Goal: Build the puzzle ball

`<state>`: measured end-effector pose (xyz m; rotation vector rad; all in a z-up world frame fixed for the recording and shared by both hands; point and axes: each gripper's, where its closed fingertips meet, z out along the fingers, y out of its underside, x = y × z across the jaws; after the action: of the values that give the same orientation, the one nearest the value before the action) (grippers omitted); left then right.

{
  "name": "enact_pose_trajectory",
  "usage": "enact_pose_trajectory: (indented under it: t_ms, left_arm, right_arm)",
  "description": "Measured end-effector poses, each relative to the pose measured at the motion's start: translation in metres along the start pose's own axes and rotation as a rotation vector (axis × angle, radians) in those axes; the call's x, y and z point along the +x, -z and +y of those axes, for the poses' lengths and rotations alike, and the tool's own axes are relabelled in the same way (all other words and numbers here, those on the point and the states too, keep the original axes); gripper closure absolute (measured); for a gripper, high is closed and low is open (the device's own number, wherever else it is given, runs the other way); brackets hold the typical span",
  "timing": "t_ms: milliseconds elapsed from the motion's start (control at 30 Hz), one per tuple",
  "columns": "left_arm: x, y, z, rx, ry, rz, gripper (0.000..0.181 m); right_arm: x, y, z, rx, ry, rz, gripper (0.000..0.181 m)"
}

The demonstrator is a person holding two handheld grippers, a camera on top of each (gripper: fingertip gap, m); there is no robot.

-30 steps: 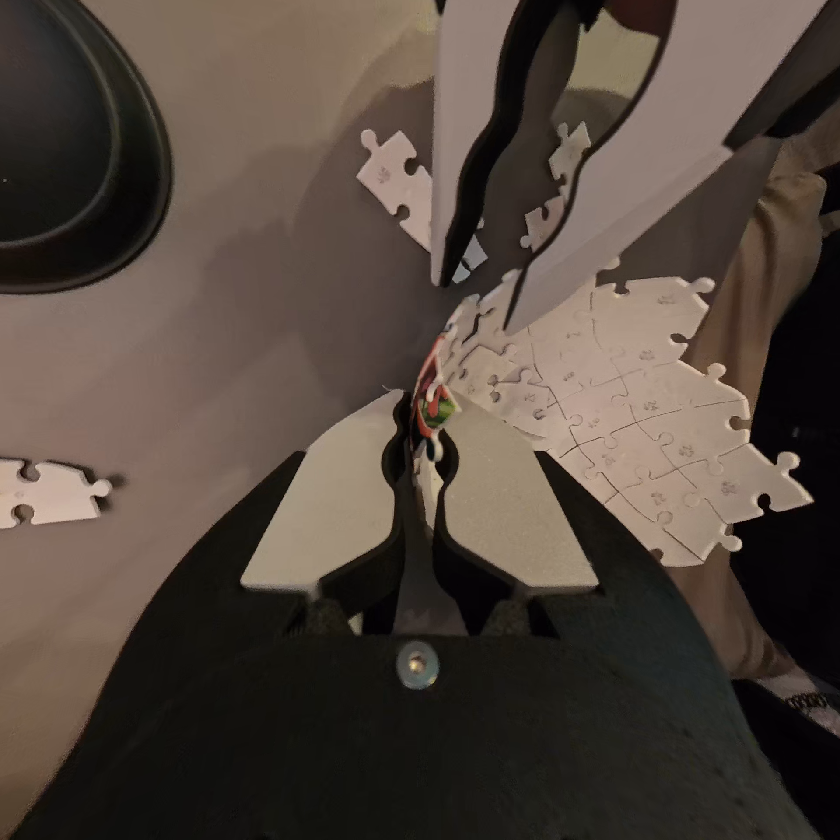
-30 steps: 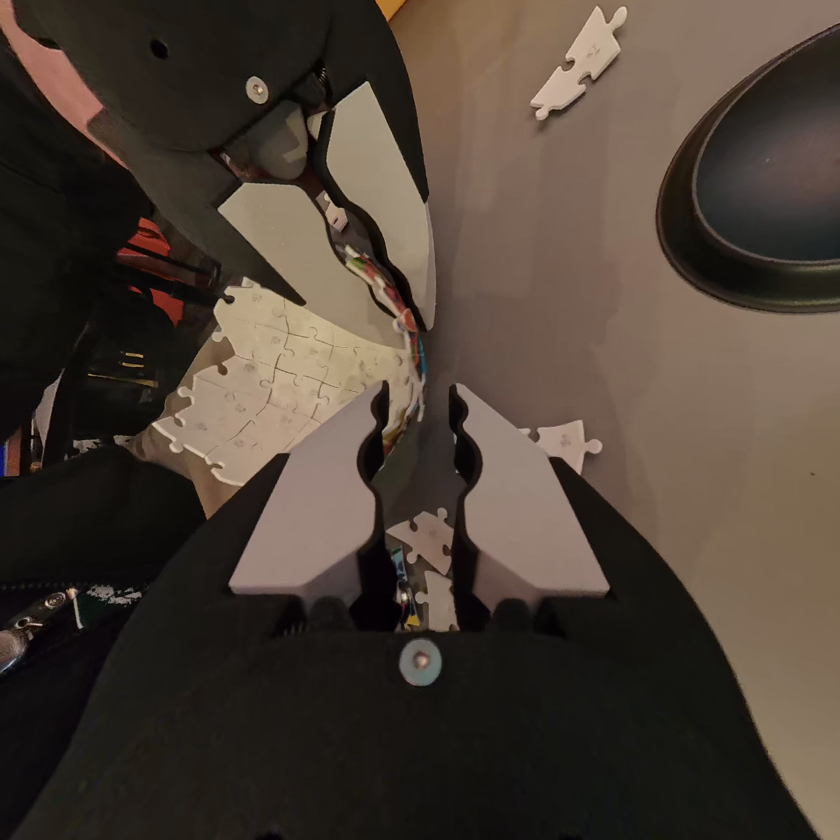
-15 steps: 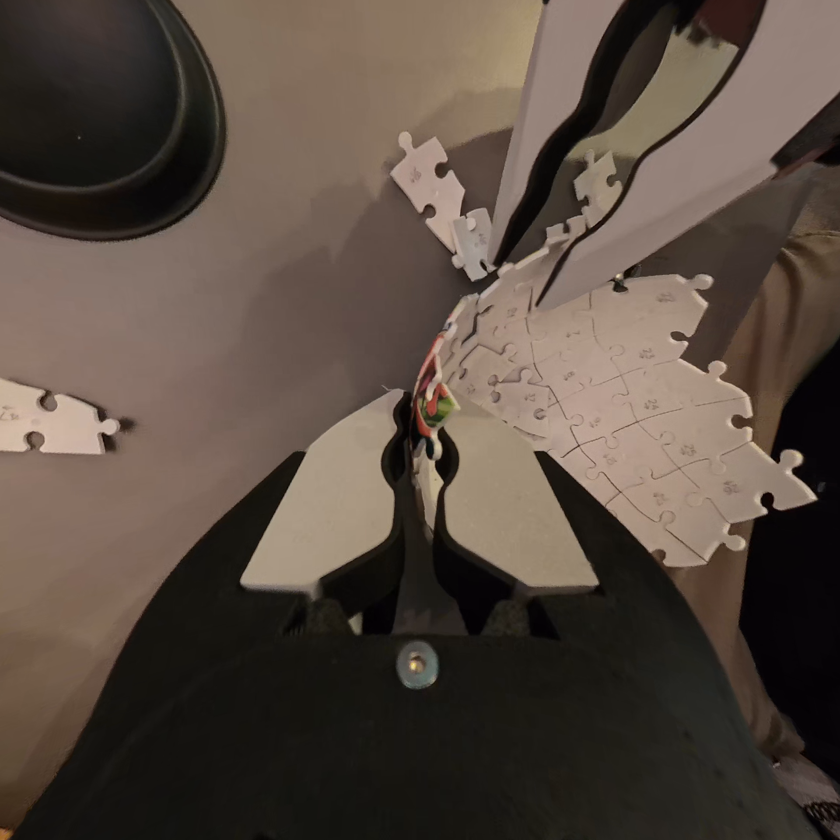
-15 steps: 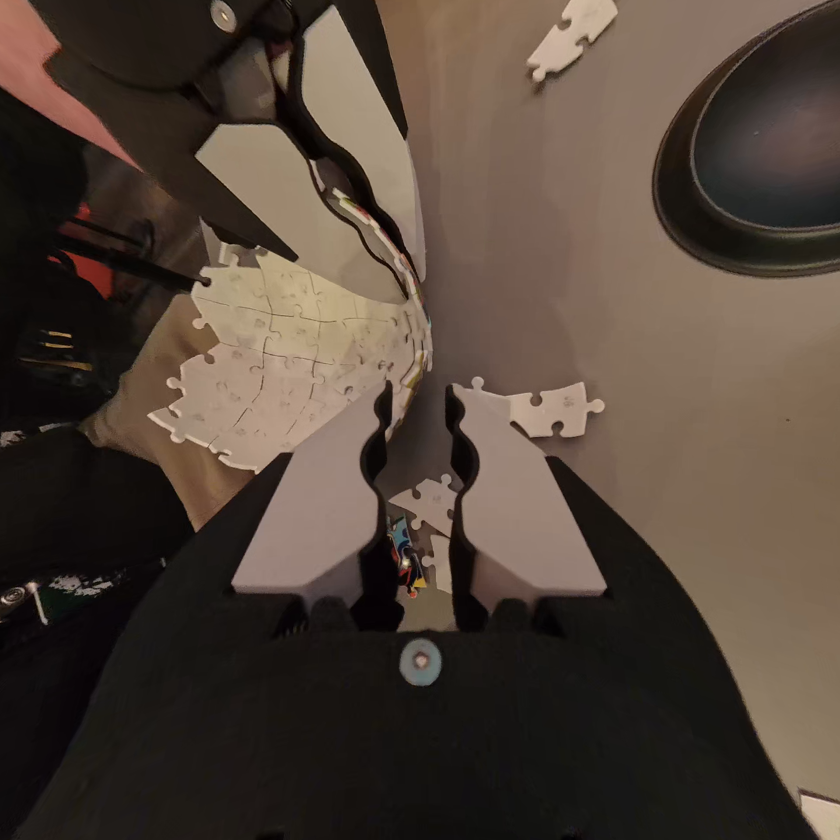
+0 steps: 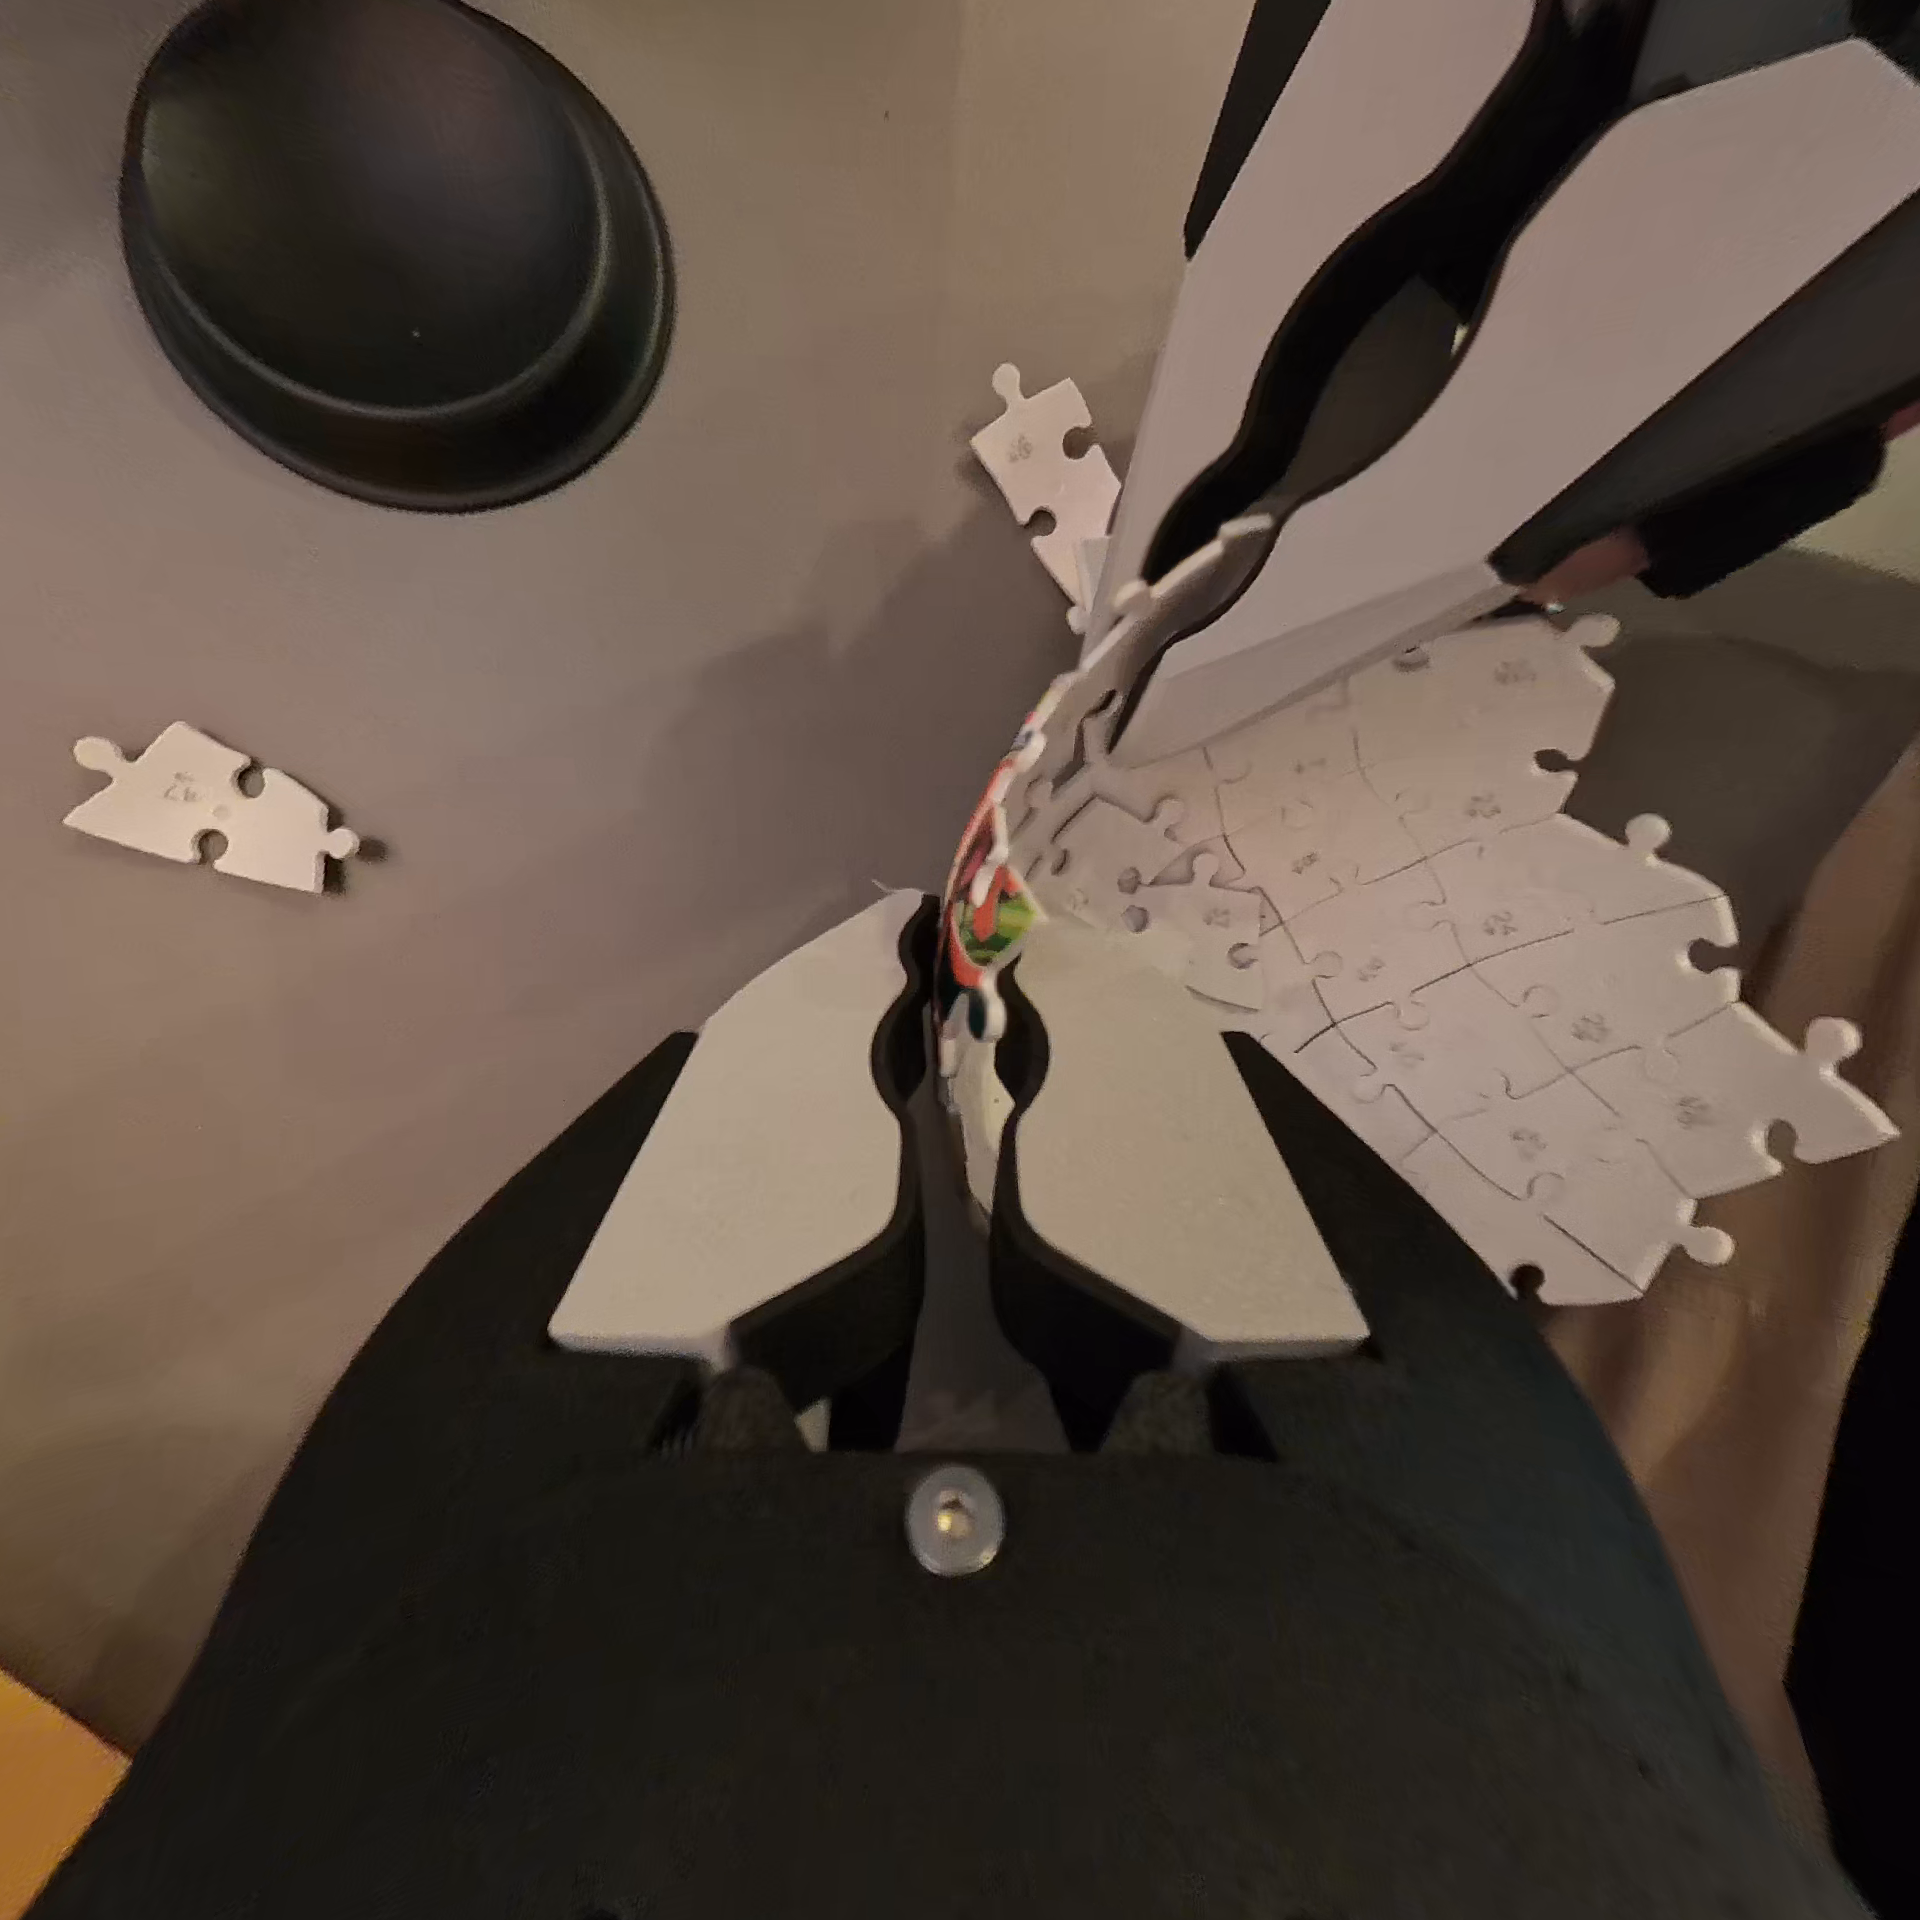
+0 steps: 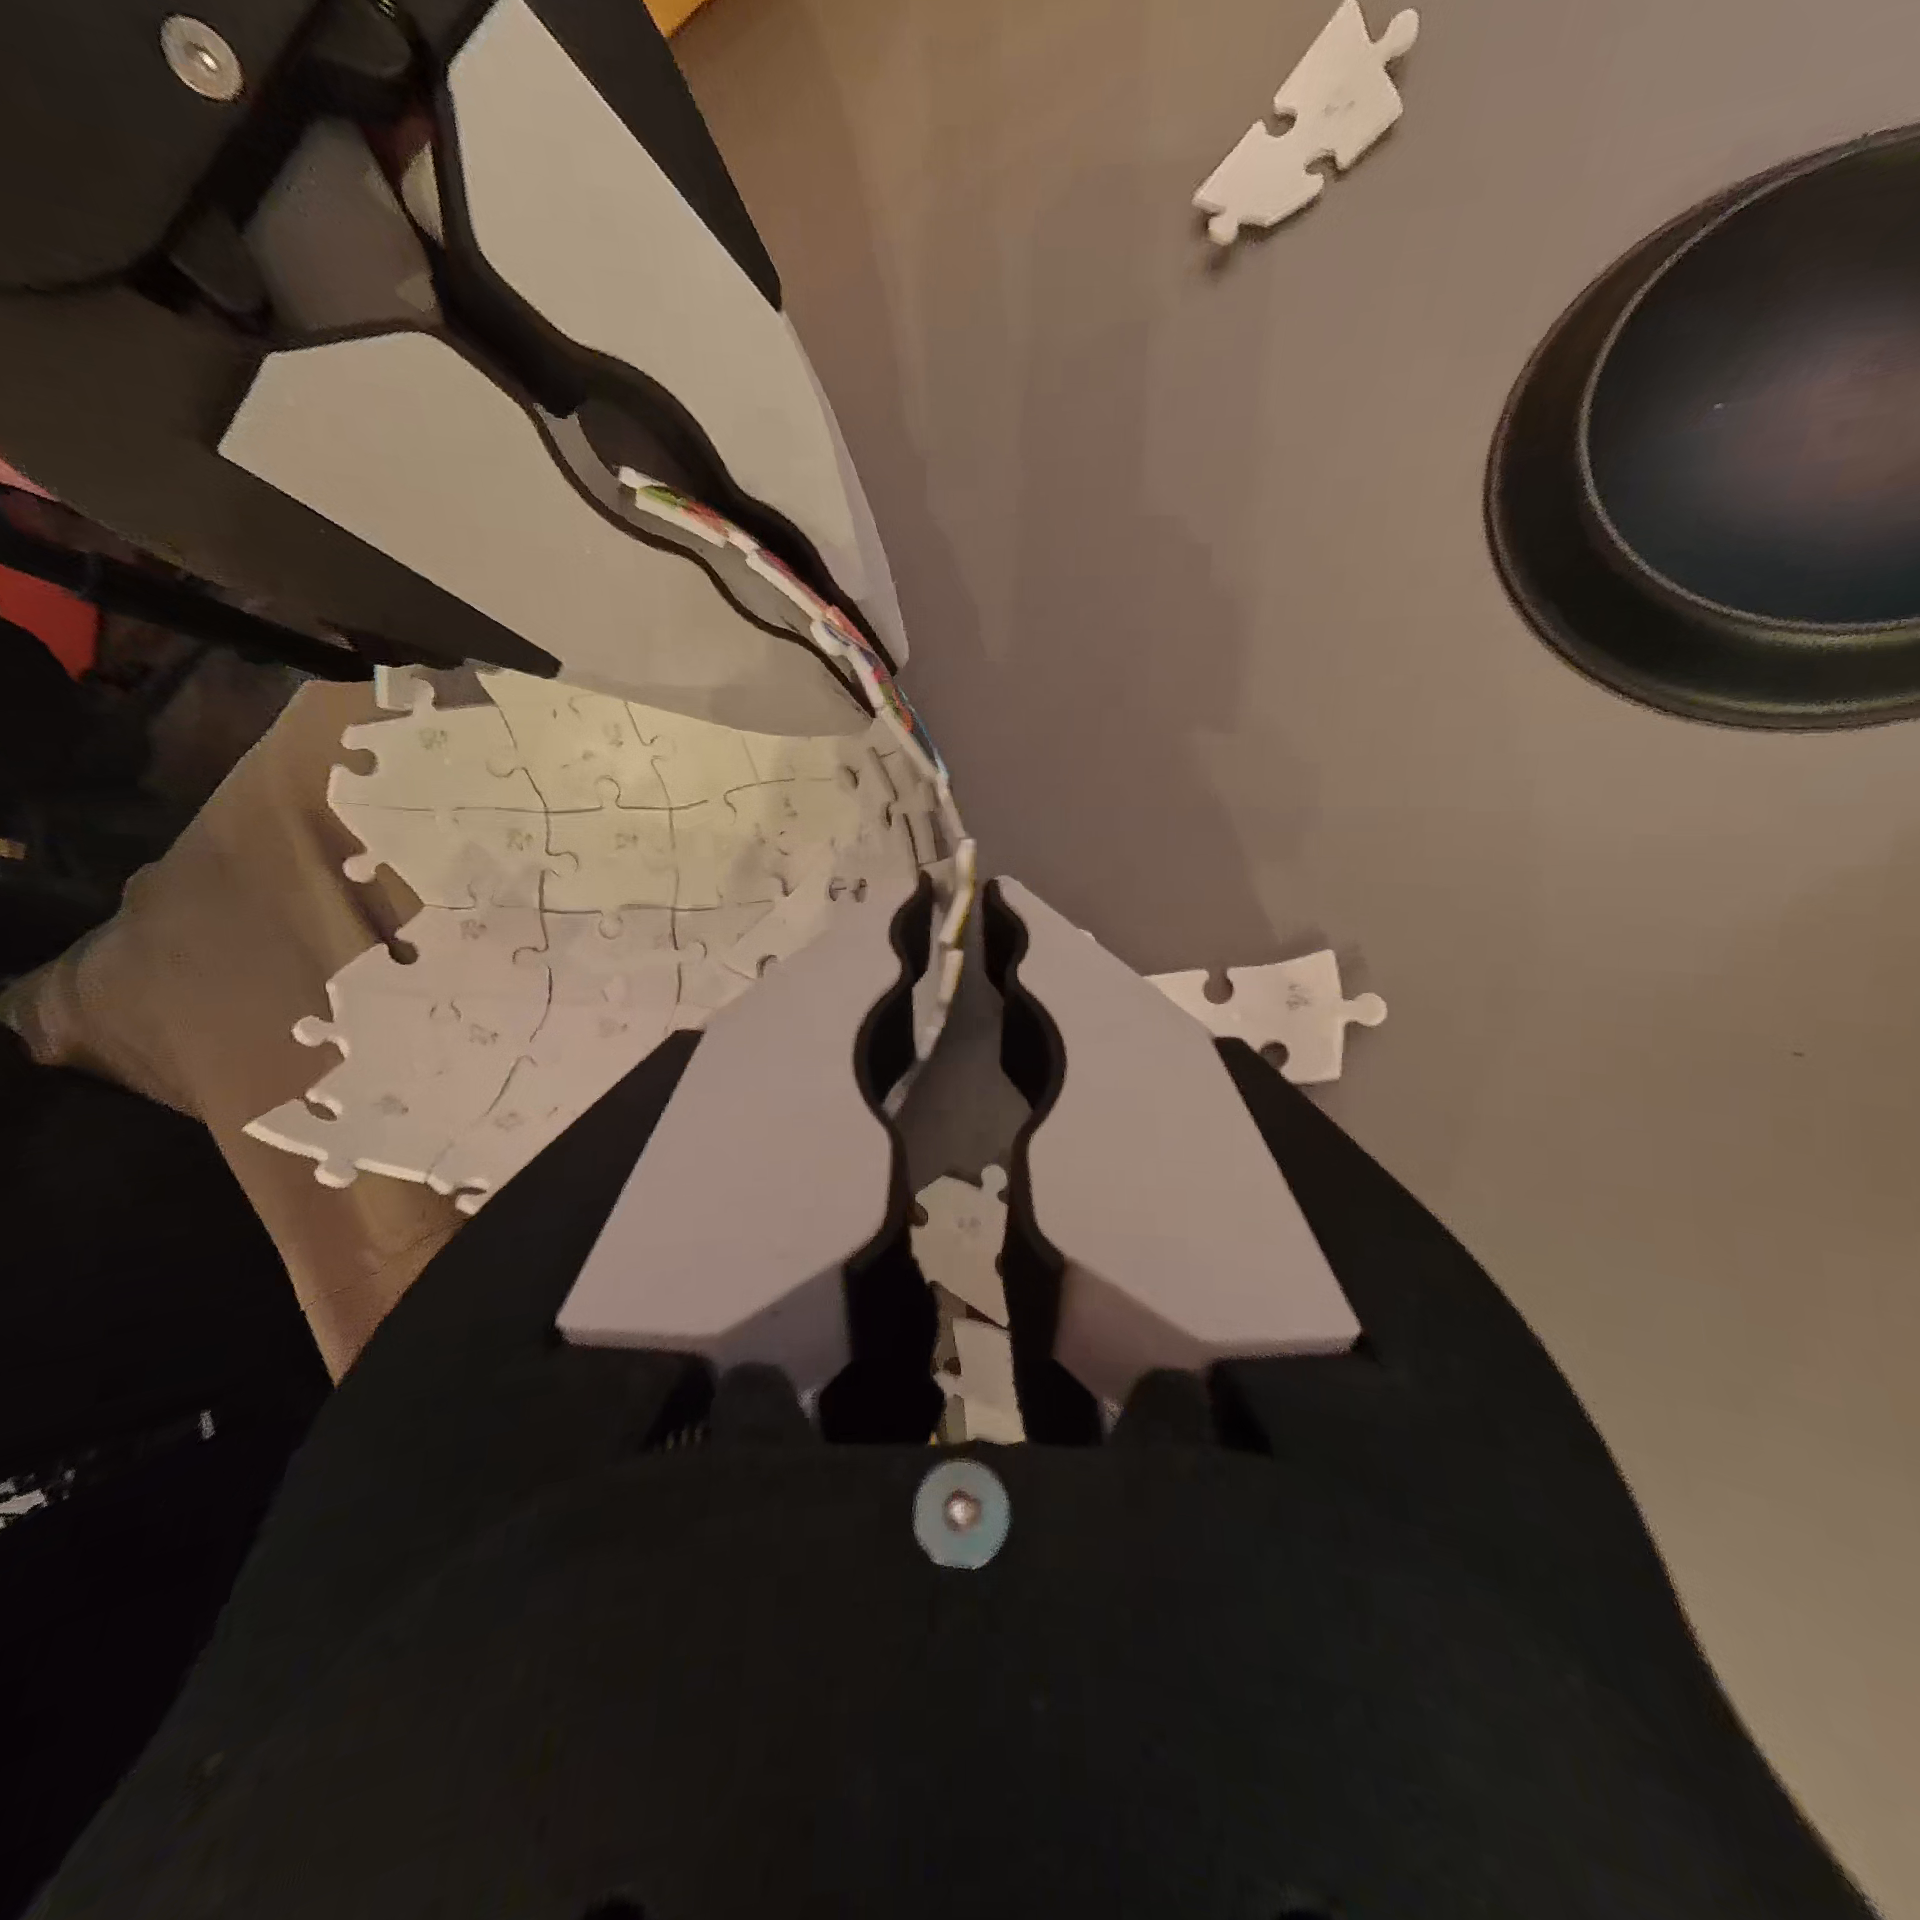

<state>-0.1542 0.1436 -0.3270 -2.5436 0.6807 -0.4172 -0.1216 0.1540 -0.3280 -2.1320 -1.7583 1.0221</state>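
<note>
Both tongs pinch one rim of the half-built puzzle shell, held in the air above the bench.

The left tongs point(image 5: 961, 956) are clamped on the rim of the curved shell point(image 5: 1455, 935), which fans away to their right, white backs showing. The right tongs point(image 6: 956, 914) are closed on the same edge further along, so the rim runs between the two. Loose pieces point(image 5: 208, 805) lie on the grey bench point(image 5: 520, 675) near a black bowl point(image 5: 395, 260).
</note>
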Motion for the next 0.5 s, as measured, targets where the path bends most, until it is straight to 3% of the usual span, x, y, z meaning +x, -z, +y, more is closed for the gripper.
enact_pose_trajectory:
  t_ms: [400,500]
  left_arm:
    - [-0.0016,0.0037,0.0027,0.099,0.038,-0.015,0.173]
    - [-0.001,0.0045,0.003,0.125,0.046,-0.005,0.173]
  right_arm:
    - [-0.0064,-0.0024,-0.0036,0.041,0.0,-0.025,0.181]
    - [-0.0054,-0.0032,-0.0045,0.035,-0.017,-0.021,0.172]
